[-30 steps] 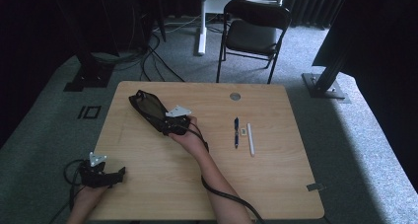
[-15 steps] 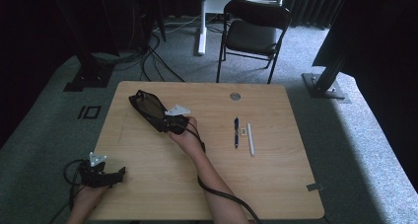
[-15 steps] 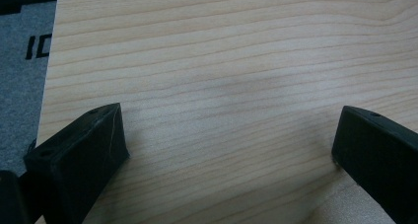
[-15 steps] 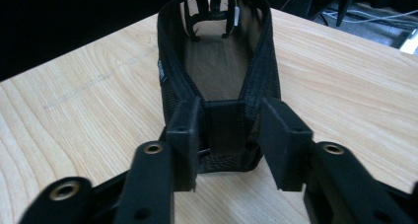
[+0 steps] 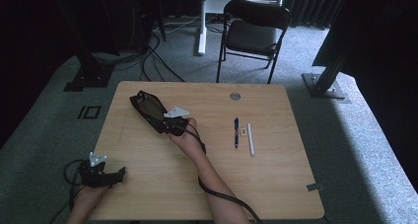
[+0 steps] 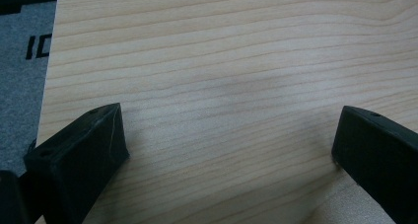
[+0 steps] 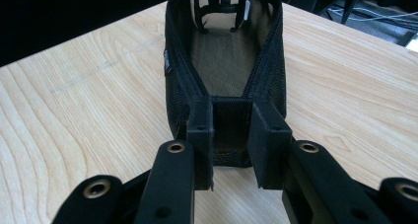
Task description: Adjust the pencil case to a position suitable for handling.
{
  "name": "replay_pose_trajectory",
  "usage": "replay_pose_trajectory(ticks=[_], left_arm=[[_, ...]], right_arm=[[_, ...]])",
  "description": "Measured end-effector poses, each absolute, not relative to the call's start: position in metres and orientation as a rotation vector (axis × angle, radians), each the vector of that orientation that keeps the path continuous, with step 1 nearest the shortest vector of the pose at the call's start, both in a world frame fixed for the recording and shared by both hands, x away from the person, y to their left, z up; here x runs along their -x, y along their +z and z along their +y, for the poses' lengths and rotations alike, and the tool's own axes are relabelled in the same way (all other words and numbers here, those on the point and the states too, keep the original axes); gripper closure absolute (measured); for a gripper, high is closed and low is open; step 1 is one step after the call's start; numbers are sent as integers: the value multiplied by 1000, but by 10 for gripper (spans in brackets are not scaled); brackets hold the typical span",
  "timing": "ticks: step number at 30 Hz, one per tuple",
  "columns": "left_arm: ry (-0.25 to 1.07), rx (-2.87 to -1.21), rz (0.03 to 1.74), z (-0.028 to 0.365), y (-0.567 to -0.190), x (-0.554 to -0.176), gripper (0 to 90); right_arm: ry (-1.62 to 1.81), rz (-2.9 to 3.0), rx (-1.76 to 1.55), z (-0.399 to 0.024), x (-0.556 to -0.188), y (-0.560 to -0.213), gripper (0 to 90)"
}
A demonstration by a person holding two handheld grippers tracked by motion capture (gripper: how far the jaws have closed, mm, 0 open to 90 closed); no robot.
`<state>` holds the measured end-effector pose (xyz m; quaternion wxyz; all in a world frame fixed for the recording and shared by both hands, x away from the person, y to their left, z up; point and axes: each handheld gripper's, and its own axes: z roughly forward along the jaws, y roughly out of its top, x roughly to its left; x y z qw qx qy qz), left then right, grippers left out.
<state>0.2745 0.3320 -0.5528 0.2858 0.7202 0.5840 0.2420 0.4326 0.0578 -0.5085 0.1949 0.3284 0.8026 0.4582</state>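
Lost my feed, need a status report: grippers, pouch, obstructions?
Right gripper jaws just closing, now shut on the black mesh pouch end. Left gripper open over bare table. Pouch lies open-topped on the table. Pens off to the side, nothing blocking.

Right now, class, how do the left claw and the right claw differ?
The left claw stands wide open over bare table at the near left edge; the right claw is shut on the end of the black mesh pouch, farther in, its jaws having just been closing. Both are black, hand-held and cabled.
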Motion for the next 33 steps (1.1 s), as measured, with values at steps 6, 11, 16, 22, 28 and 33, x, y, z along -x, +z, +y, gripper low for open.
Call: replay_pose_trajectory(ticks=[6,11,16,22,28,33], left_arm=[[647,-1925,1561,332,-553,-275,4],[647,-1926,1561,332,-553,-275,4],[647,-1926,1561,332,-553,-275,4],[647,-1926,1561,332,-553,-275,4],[647,-1926,1561,332,-553,-275,4],[647,-1926,1561,332,-553,-275,4]], right_arm=[[1295,2249,-947,52,-429,-510,733],[1293,2245,-947,44,-426,-510,733],[1294,2242,-956,39,-422,-510,733],[1289,2254,-944,30,-415,-513,734],[1280,2257,-938,24,-410,-512,734],[1287,2253,-953,18,-407,-512,734]])
